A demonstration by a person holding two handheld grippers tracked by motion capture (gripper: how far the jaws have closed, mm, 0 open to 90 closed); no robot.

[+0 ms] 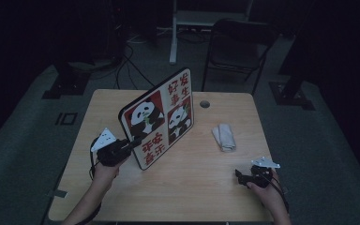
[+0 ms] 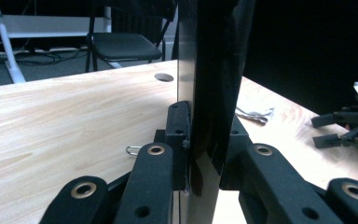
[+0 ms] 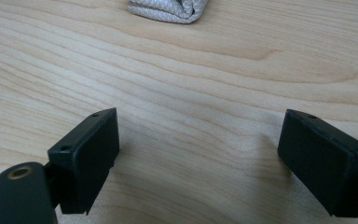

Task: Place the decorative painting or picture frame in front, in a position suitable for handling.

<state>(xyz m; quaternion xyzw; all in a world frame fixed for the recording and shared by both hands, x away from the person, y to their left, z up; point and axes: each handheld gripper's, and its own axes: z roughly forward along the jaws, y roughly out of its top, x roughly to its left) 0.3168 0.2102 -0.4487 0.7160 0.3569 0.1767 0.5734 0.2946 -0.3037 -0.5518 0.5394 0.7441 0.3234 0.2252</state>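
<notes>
Left gripper (image 1: 132,143) jaws clamped on the lower left edge of the panda board (image 1: 161,117); board stands upright on edge on the surface (image 1: 206,187), thin edge-on between the jaws in the left gripper view. Right gripper (image 1: 240,175) jaws spread wide, grasping nothing, well right of the board, near the folded cloth (image 1: 224,137). Board's back hidden. Red Chinese characters on it, too dim to read reliably.

Left hand-held gripper (image 1: 132,143) clamped tight; right hand-held gripper (image 1: 240,175) spread wide, low.
</notes>
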